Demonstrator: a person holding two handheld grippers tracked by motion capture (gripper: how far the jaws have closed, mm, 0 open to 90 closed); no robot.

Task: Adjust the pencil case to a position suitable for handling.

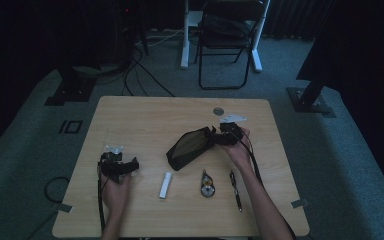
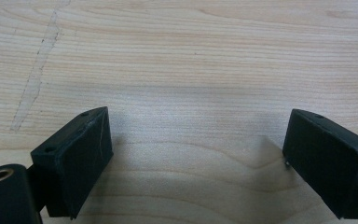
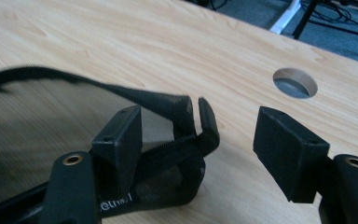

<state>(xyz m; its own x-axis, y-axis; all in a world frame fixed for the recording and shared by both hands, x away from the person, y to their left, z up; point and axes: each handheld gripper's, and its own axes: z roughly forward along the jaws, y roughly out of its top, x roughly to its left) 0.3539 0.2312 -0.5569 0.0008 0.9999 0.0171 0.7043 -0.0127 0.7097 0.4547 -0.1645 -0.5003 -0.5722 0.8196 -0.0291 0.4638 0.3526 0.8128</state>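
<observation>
A black mesh pouch (image 1: 190, 145) lies unzipped near the middle of the wooden table (image 1: 140, 120). My right gripper (image 1: 220, 136) is at its right end, held by a hand. In the right gripper view the pouch's (image 3: 172, 179) zipper end stands between the jaws of the right gripper (image 3: 203, 126), against the left jaw and well apart from the right one, so the jaws are open. My left gripper (image 1: 130, 166) rests at the table's left side, open over bare wood (image 2: 198, 140), with nothing between its jaws.
In front of the pouch lie a small white stick-shaped object (image 1: 165, 185), a small round metal-and-black item (image 1: 208, 184) and a dark pen (image 1: 236, 190). A round cable hole (image 1: 218, 111) sits at the table's far side (image 3: 295, 82). A folding chair (image 1: 225, 35) stands beyond.
</observation>
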